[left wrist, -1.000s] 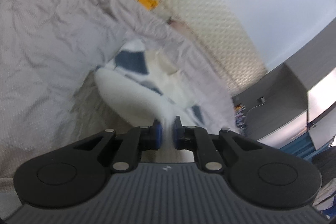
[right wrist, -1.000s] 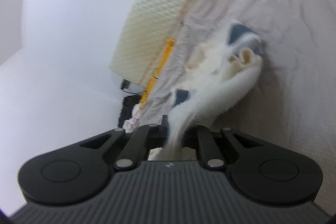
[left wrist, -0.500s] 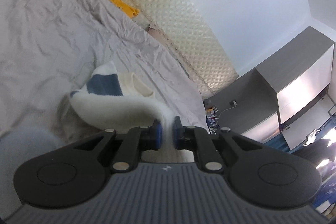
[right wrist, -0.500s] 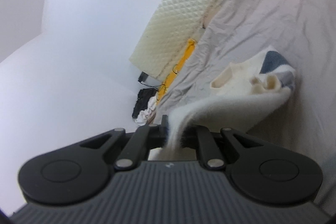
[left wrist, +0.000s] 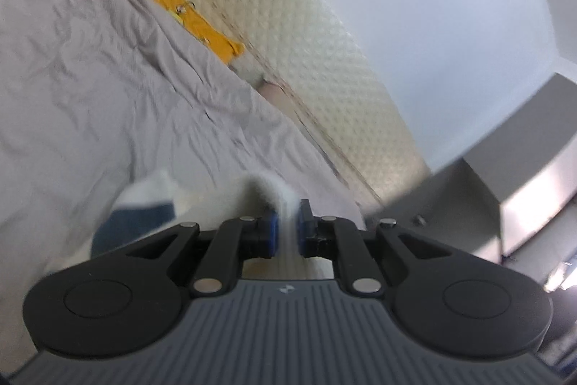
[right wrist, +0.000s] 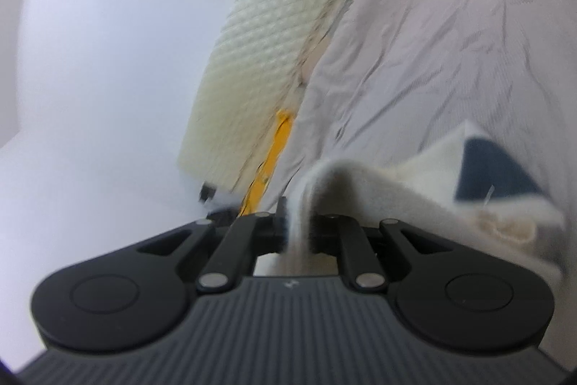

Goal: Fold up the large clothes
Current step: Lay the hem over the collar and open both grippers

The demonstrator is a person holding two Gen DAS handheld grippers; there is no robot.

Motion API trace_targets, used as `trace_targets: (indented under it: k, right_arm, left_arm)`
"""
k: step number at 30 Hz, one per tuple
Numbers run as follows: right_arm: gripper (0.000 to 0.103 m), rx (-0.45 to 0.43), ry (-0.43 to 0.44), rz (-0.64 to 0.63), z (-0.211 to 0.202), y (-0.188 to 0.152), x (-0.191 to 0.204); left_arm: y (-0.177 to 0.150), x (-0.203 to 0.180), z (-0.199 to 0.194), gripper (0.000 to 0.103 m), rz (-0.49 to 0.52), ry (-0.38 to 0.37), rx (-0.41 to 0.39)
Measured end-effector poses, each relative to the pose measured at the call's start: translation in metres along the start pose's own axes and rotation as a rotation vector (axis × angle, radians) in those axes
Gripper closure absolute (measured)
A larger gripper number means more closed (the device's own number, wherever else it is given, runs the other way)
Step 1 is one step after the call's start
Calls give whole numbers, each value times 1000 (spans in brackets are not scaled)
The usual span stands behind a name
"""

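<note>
Holding the cream fleece garment (right wrist: 378, 190) clamped by its edge in both left jaws (left wrist: 286, 233) and right jaws (right wrist: 297, 233), lifted over the bed (left wrist: 90, 78), I judge it soft, light, limp, best gripped at opposite hems

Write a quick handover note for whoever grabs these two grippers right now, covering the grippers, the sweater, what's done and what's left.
Left gripper: shut on an edge of the white fleece sweater.
Right gripper: shut on another edge of the same sweater.
The sweater, white with navy patches, hangs bunched between the two grippers above the grey bed sheet; both views are motion-blurred.
Done: both edges are gripped and the garment is off the bed.
Left: no fold is visible yet. Probably spread it flat on the sheet, then fold. Keep both grips closed until it is laid down.
</note>
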State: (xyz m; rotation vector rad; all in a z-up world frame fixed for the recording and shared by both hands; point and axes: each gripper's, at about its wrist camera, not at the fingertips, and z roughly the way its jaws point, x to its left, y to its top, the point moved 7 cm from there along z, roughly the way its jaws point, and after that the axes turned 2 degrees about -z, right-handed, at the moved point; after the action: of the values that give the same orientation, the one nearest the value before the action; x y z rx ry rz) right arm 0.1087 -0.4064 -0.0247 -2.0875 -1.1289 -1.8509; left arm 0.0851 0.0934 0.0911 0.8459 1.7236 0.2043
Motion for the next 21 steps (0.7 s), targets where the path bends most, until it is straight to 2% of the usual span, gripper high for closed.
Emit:
trace_targets:
  k: [2,4,8,14,21]
  right_arm:
    - [92,-22,-38,38,32,15,-18]
    - [92,-27,-49,77,53,23,-37]
    - [92,8,-76,118,89,25,-81]
    - [92,63,-87,133,131,27,-129]
    - [91,83,-72,113,180,35,-155]
  left_arm:
    - [10,2,39,90,17,31,-18]
    - [15,12,79,90,-12,41,-5]
    - [16,48,136,90,-9,69,18]
    - [12,95,197,90,19,98,50]
    - [19,140,252,90,25,129,38]
